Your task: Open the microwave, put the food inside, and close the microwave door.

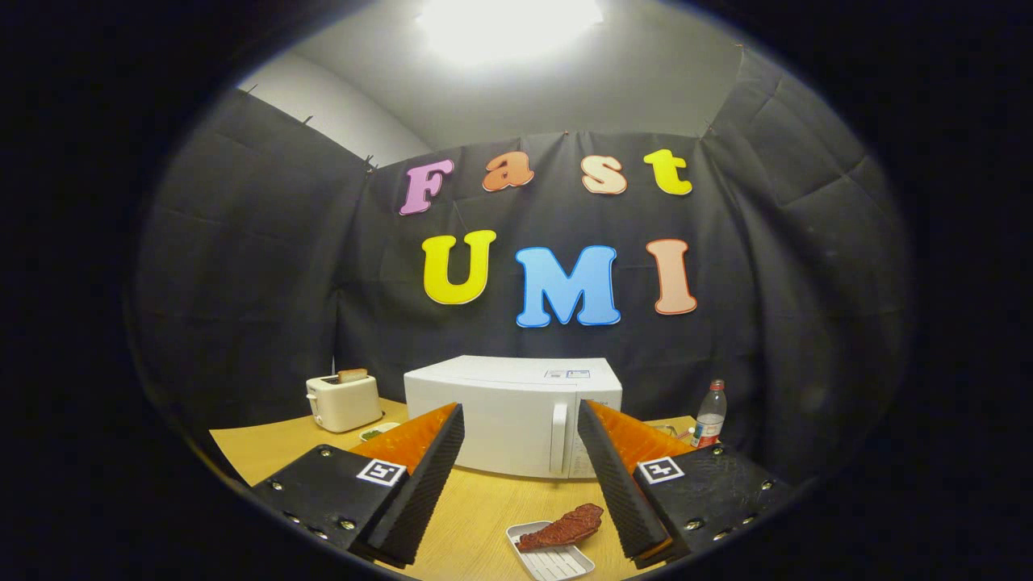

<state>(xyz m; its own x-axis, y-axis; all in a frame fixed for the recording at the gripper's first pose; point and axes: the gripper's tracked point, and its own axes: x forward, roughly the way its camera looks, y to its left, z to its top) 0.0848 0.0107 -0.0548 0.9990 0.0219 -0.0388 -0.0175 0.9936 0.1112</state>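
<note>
White microwave (500,415) is staying shut beyond the tongs (520,476); tongs are gaping wide w/ nothing held, food (565,526) still waiting between.

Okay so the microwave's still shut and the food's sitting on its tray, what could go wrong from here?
1. The gripper is open and holds nothing; the microwave has a slim vertical door handle, which the fingers could slip off.
2. The meat overhangs its small white tray, so it might slide off when lifted.
3. The water bottle stands beside the microwave, where it could get knocked over.
</note>
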